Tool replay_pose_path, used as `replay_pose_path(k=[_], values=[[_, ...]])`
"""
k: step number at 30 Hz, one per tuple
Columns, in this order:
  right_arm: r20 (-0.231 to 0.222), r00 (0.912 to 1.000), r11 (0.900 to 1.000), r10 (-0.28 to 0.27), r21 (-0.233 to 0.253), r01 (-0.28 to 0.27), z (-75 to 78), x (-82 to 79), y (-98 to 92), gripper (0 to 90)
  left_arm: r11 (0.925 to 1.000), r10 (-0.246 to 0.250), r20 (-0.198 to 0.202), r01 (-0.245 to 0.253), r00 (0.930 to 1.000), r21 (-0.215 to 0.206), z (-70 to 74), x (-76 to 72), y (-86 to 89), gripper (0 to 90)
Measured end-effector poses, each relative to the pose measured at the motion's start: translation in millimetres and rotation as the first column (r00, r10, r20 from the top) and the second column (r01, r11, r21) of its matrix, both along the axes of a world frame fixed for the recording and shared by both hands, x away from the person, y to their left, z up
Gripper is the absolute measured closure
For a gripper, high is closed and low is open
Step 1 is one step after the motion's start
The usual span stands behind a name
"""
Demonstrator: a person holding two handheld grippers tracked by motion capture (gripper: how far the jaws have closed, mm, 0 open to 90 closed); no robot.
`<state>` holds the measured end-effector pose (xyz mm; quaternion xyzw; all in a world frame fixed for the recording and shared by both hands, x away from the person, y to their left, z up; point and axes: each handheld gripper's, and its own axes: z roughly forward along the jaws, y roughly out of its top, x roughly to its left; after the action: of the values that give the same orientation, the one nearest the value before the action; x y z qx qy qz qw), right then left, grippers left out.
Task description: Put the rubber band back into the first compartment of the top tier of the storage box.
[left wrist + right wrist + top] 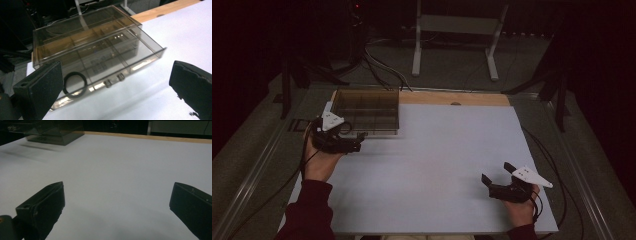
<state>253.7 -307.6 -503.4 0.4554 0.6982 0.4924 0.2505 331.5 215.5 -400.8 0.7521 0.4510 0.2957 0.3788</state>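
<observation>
The white tabletop (432,160) lies bare across its middle, with a strip of wood (452,98) showing along its far edge. Beyond it, on the grey floor, stands a white metal frame (457,30) with cables (382,67) trailing past its feet, and the room behind is dark. Nothing lies between either gripper and the box at the far left corner.

That box is a smoky, see-through plastic organizer box (366,111), sitting at the far left of the tabletop close to the wooden strip. From the left gripper view the organizer box (95,52) shows thin dividers splitting it into several compartments, a lid lying over the top, and two small clear latches (114,80) on its near wall. A black ring (75,84) shows at the near left corner of the box; I cannot tell whether it lies inside or against the wall.

The left gripper (357,142) is held just in front of the box's near left corner, jaws spread wide and holding nothing; it looks close to the box, not touching. The right gripper (497,175) rests low over the near right part of the tabletop, well apart from the box, jaws likewise spread with only bare white surface between them. A dark red sleeve (309,210) covers the person's left forearm.
</observation>
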Motion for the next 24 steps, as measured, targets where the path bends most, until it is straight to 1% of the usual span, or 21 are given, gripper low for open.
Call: replay_pose_path(k=[7,10,14,17,19,20,24], values=[[0.001,1.0000,1.000,0.002,0.000,-0.002,0.0,-0.1,0.5,0.1,0.9996,-0.027,0.000,0.027,0.9996,0.000,-9.2,-15.0,-6.1,0.5],[0.000,1.0000,1.000,0.004,-0.001,-0.004,-0.1,-0.2,0.9,0.1,0.9995,-0.030,-0.003,0.030,0.9995,0.005,-14.4,-19.5,-7.7,0.5],[0.003,1.0000,1.000,0.005,0.000,-0.005,0.0,-0.4,1.0,0.1,0.9994,-0.035,-0.003,0.035,0.9994,-0.001,-22.1,-28.2,-8.6,0.5],[0.003,1.0000,1.000,0.007,0.000,-0.007,0.0,-0.5,1.4,0.1,0.9993,-0.036,-0.002,0.036,0.9993,0.002,-27.4,-34.1,-9.6,0.5],[0.005,0.9999,1.000,0.010,0.001,-0.010,0.2,-0.8,1.9,0.1,0.9991,-0.039,0.002,0.039,0.9992,0.015,-31.7,-37.6,-10.4,0.5],[0.006,0.9999,1.000,0.010,0.001,-0.010,0.3,-0.9,2.1,0.1,0.9991,-0.039,0.007,0.039,0.9992,0.015,-34.7,-39.8,-10.5,0.5],[0.009,0.9999,1.000,0.011,0.002,-0.011,0.7,-1.4,2.1,0.1,0.9991,-0.040,0.014,0.040,0.9991,-0.011,-44.8,-47.7,-9.3,0.5]])
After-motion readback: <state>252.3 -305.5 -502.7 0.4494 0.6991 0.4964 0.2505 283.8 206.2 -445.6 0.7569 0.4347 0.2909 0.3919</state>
